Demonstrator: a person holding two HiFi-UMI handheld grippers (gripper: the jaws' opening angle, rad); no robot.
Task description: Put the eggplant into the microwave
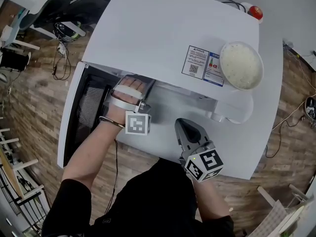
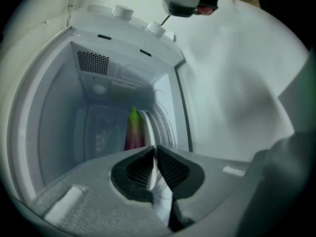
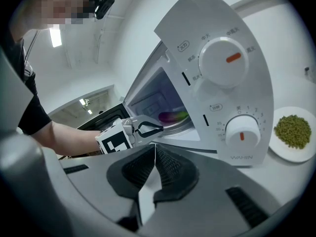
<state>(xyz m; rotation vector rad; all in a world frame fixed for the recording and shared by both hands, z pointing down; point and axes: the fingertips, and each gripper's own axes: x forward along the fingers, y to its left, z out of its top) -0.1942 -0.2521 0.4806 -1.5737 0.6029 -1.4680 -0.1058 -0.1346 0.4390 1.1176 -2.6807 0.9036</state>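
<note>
The purple eggplant (image 2: 133, 131) with its green stem end lies on a white plate (image 2: 146, 127) inside the white microwave (image 1: 168, 28). My left gripper (image 2: 154, 151) reaches into the open cavity and is shut on the plate's near rim. In the right gripper view the eggplant (image 3: 173, 116) shows through the opening, with the left gripper (image 3: 154, 128) just in front of it. My right gripper (image 1: 183, 126) hangs in front of the microwave's control panel (image 3: 232, 98), shut with nothing between its pads.
The microwave door (image 1: 74, 117) stands swung open to the left. A bowl of rice (image 1: 241, 64) sits on top of the microwave. A white plate of green peas (image 3: 294, 131) rests on the table right of the microwave.
</note>
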